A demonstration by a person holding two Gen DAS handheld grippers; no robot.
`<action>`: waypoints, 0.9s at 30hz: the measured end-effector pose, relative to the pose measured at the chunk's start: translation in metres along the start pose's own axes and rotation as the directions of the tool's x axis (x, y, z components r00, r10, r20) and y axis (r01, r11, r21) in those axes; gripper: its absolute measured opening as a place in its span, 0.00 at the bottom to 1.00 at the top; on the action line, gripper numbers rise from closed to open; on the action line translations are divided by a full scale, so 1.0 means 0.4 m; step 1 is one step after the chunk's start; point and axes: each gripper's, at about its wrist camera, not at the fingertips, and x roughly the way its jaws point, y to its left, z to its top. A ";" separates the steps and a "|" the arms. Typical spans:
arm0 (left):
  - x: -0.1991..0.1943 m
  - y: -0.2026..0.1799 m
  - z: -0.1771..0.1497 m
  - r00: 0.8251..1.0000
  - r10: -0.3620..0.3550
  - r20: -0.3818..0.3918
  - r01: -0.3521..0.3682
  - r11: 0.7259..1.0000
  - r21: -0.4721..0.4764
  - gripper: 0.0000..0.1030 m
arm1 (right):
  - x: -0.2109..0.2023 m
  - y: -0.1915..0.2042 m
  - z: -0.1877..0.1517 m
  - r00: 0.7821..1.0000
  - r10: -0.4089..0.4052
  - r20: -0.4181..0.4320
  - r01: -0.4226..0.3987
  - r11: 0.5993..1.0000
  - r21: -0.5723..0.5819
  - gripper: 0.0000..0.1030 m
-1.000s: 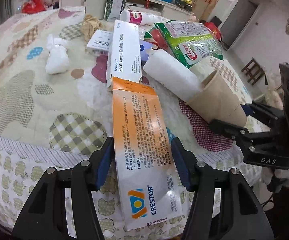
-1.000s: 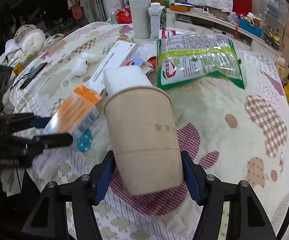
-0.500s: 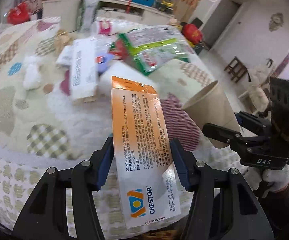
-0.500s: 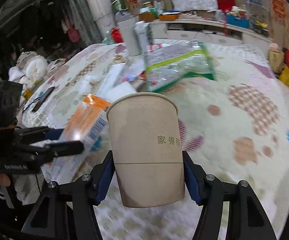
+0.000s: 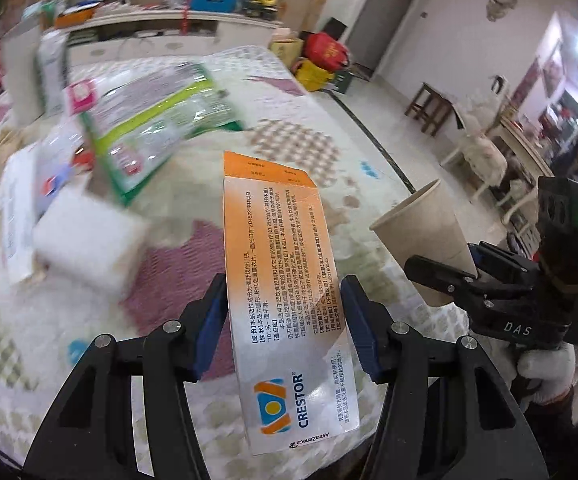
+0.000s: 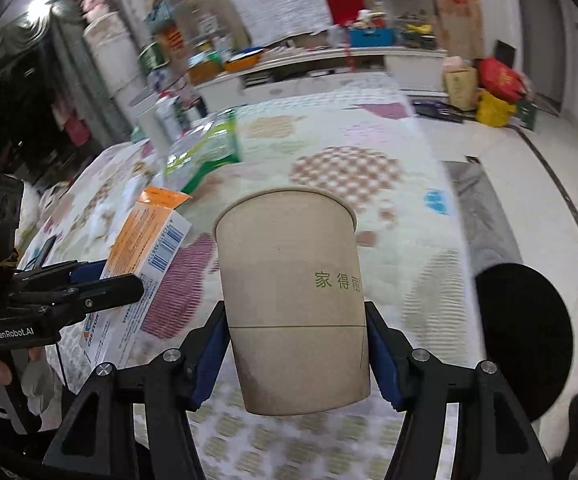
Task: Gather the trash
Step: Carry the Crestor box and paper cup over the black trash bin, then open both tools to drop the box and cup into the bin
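The left gripper (image 5: 285,328) is clamped on an orange-and-white Crestor carton (image 5: 285,280), its blue pads pressing both long sides, the carton lifted clear of the table (image 5: 89,332). The right gripper (image 6: 297,356) is clamped on a tan paper cup (image 6: 293,296), rim away from the camera, also off the surface; in the left wrist view the cup (image 5: 421,236) sits beyond the table's right edge, over the floor. On the patterned cloth toward the far-left part of the table lie a green-and-white snack bag (image 5: 153,120), a white foam block (image 5: 85,240) and a white box (image 5: 15,208), all blurred. A round black stool (image 6: 525,340) stands by the table's right edge.
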 end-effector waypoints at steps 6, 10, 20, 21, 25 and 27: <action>0.068 -0.098 0.044 1.000 -0.022 -0.019 0.024 0.997 0.075 0.54 | -0.053 -0.105 -0.023 0.997 -0.069 0.023 0.068 0.995 0.077 0.60; 0.107 -0.158 0.067 0.999 -0.036 -0.026 0.039 0.993 0.115 0.54 | -0.082 -0.168 -0.038 0.994 -0.106 0.036 0.100 0.986 0.130 0.60; 0.215 -0.292 0.108 0.992 -0.107 -0.066 0.117 0.978 0.171 0.54 | -0.152 -0.324 -0.067 0.971 -0.234 0.051 0.215 0.946 0.243 0.60; 0.220 -0.299 0.111 0.991 -0.115 -0.069 0.125 0.977 0.174 0.54 | -0.159 -0.336 -0.074 0.967 -0.249 0.053 0.228 0.940 0.254 0.60; 0.257 -0.358 0.123 0.984 -0.159 -0.086 0.173 0.966 0.190 0.54 | -0.173 -0.393 -0.089 0.954 -0.297 0.046 0.271 0.917 0.294 0.60; 0.277 -0.382 0.132 0.979 -0.178 -0.094 0.193 0.963 0.190 0.54 | -0.169 -0.421 -0.094 0.952 -0.303 0.035 0.276 0.907 0.317 0.60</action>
